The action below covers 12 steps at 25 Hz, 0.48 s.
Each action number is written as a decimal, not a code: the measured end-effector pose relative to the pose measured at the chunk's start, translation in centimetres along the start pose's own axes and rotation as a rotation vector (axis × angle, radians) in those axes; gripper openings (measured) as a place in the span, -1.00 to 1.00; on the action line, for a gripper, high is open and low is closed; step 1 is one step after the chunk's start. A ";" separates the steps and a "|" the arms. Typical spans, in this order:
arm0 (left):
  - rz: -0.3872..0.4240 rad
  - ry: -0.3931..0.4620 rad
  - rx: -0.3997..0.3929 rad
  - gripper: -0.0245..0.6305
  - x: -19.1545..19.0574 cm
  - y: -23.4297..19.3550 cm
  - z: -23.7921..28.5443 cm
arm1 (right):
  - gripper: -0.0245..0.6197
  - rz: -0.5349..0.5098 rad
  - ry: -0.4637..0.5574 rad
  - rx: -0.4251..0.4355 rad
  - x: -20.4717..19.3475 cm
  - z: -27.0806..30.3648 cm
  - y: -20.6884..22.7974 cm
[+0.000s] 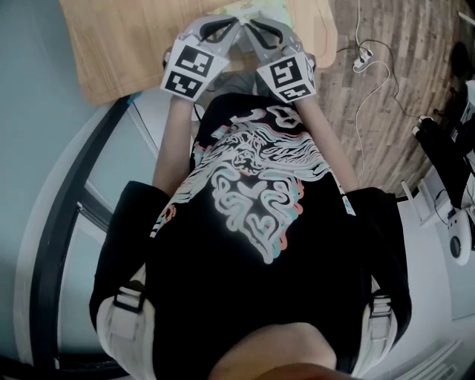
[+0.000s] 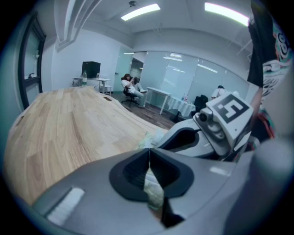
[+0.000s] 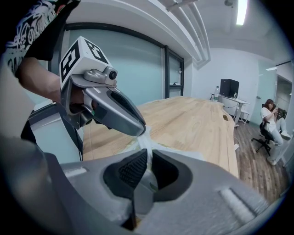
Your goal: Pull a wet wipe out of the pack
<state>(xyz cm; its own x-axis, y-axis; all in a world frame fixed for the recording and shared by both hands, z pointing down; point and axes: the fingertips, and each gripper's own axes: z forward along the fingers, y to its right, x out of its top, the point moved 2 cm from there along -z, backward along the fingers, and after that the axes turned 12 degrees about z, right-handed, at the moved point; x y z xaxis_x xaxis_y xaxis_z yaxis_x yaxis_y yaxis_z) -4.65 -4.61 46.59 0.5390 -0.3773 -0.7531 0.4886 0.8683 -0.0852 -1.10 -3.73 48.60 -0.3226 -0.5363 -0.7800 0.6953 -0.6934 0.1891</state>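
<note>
The left gripper (image 1: 231,28) and right gripper (image 1: 254,30) meet tip to tip over the pack (image 1: 261,10) in the head view. In the right gripper view its jaws nip the pack, and just ahead a wipe (image 3: 143,137) stands up into the left tip. In the left gripper view those jaws are shut on it, ready to pull up.

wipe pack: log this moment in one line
left gripper: shut on wipe | right gripper: shut on pack | wipe: partly out | place: over table near edge
</note>
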 end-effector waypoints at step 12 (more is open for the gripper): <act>-0.002 -0.002 0.009 -0.95 -0.1 -0.3 -0.5 | -0.82 -0.006 -0.015 -0.008 0.0 0.0 0.1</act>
<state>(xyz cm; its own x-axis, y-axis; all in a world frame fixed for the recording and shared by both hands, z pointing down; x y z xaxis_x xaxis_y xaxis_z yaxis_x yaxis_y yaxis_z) -5.15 -4.67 46.33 0.5393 -0.3798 -0.7516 0.4959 0.8646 -0.0811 -1.04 -3.81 48.60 -0.3365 -0.5396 -0.7717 0.6983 -0.6928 0.1800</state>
